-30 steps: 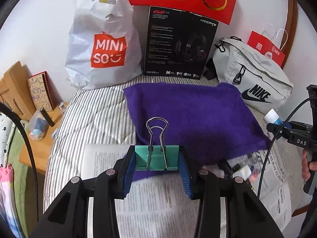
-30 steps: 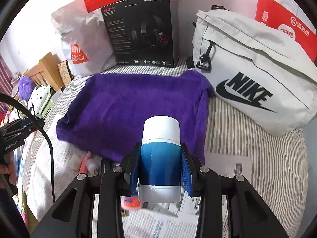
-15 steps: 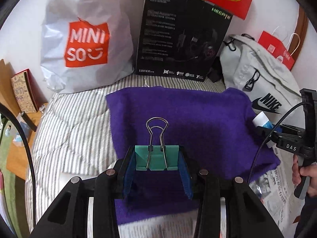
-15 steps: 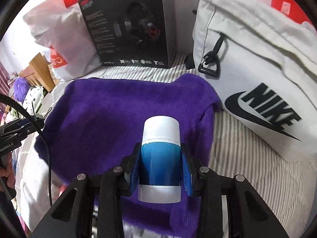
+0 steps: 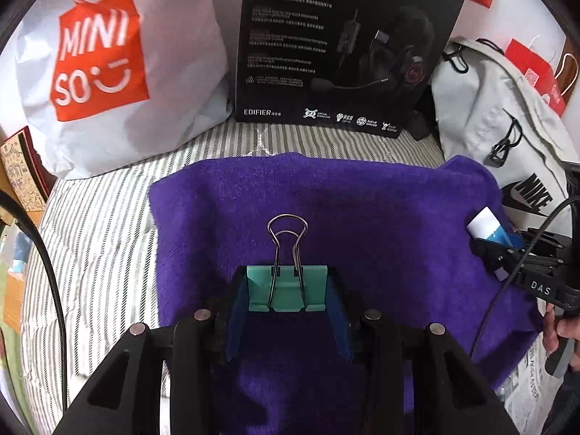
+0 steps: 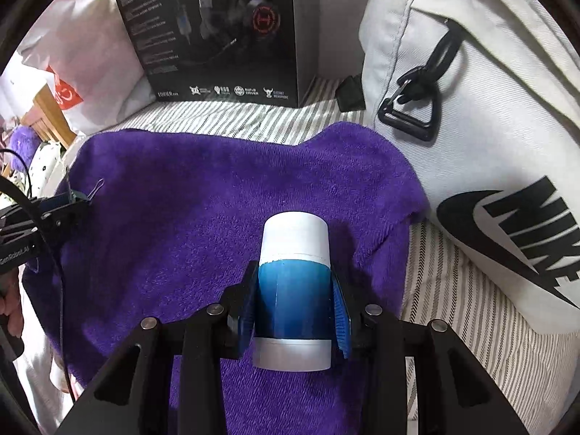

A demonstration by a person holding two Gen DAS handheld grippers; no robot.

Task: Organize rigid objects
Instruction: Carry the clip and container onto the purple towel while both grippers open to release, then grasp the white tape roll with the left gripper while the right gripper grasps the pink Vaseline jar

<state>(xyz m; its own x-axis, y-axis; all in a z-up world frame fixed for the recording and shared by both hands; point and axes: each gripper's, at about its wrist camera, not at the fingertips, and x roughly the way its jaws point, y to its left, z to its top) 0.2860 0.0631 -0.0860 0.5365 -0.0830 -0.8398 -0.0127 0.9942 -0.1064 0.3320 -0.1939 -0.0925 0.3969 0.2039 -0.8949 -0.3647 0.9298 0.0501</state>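
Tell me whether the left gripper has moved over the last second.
Yes. The left gripper, shut on the binder clip, has advanced over the purple towel toward the headset box, which now looms larger.

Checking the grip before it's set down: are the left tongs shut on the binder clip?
Shut. The left tongs hold the teal binder clip by its sides, over the purple towel.

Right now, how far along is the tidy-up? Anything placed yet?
Nothing shows as placed: the purple towel holds no objects. In hand: the left hand-held gripper grips a teal binder clip, the right hand-held gripper a blue-and-white bottle, both over the towel. Left to do: set both down; a few small items show at the newspaper edge, too small to identify.
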